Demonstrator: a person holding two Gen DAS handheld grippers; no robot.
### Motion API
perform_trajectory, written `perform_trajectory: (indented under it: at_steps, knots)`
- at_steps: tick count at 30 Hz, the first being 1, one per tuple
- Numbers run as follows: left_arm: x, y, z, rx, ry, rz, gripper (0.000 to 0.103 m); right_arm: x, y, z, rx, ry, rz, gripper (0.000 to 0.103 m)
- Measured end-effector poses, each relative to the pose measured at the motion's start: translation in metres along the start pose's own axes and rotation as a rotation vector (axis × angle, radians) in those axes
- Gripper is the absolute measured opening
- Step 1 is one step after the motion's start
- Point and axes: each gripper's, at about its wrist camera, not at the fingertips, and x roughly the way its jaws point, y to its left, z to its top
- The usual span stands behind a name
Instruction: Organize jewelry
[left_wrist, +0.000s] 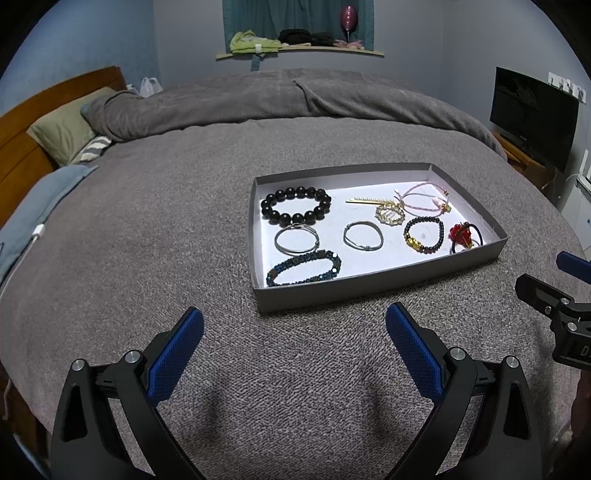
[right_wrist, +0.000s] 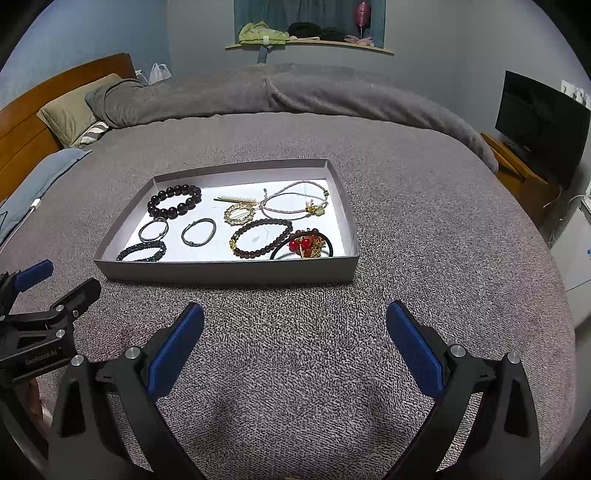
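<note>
Left tool (left_wrist: 294, 334) and right tool (right_wrist: 294, 332) gape wide, empty.

Matt cardboard tray (right_wrist: 229, 271); rough woven blanket (right_wrist: 295, 369)

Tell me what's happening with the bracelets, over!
Left gripper open, empty, above the blanket. Right gripper open, empty too. Bracelets all lying in the tray, untouched. Nothing between grippers and tray.

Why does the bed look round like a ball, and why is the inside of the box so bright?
Both wrist views use fisheye lenses, so the bed bulges and the corners go black. In the left view the box floor glares white; in the right view the same box is washed out too, while the room behind stays dim.
</note>
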Motion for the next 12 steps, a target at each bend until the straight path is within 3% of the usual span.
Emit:
perform_trajectory:
  at_steps: [12]
  knots:
    - [0.0043,-0.0017,0.0002,0.004,0.016,-0.011,0.098,0.0016,0.0006,-0.0006,-0.003,0.004,0.0,0.098]
